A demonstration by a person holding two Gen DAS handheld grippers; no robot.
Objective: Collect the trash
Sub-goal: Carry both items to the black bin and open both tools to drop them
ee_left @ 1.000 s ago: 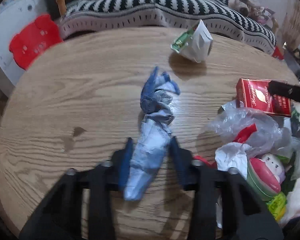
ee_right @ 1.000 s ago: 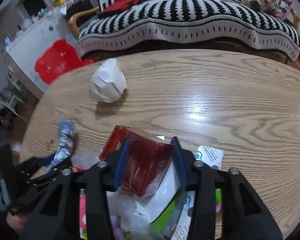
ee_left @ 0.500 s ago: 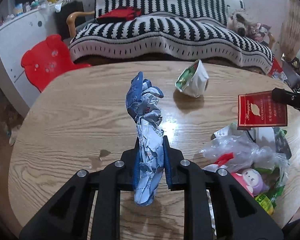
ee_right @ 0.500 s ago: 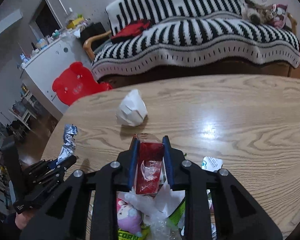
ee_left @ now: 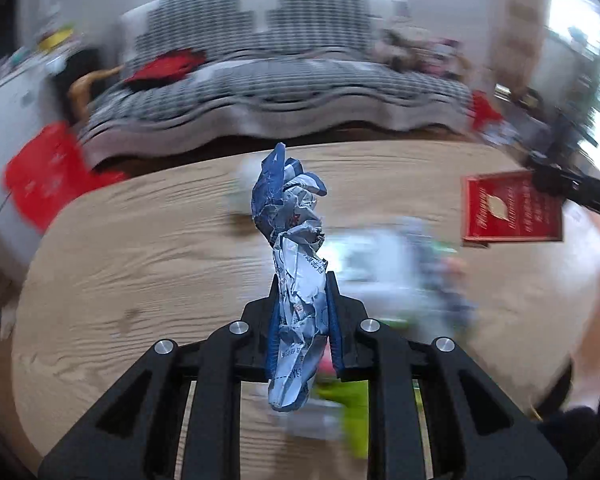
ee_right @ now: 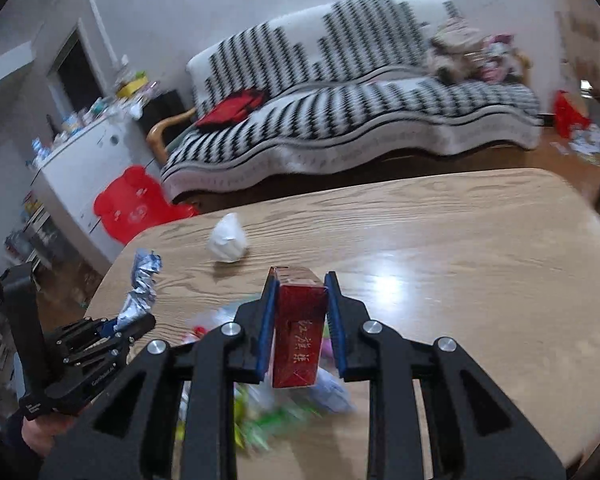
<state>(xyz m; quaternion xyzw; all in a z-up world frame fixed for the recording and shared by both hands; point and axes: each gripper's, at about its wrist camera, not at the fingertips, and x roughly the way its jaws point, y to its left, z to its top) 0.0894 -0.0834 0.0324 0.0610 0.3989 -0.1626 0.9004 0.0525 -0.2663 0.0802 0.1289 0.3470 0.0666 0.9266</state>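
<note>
Trash in both claws: on the left, our left gripper (ee_left: 302,312) is clamped on a crumpled blue-and-white wrapper (ee_left: 296,264), held above the table (ee_right: 460,280). On the right, our right gripper (ee_right: 302,320) pinches a red box (ee_right: 298,336). A white paper wad (ee_right: 228,242) and a blurred litter pile (ee_right: 268,404) remain to collect; we see no bin.

One wrapper (ee_left: 298,276), one red box (ee_right: 298,336), one paper ball (ee_right: 228,242)
</note>
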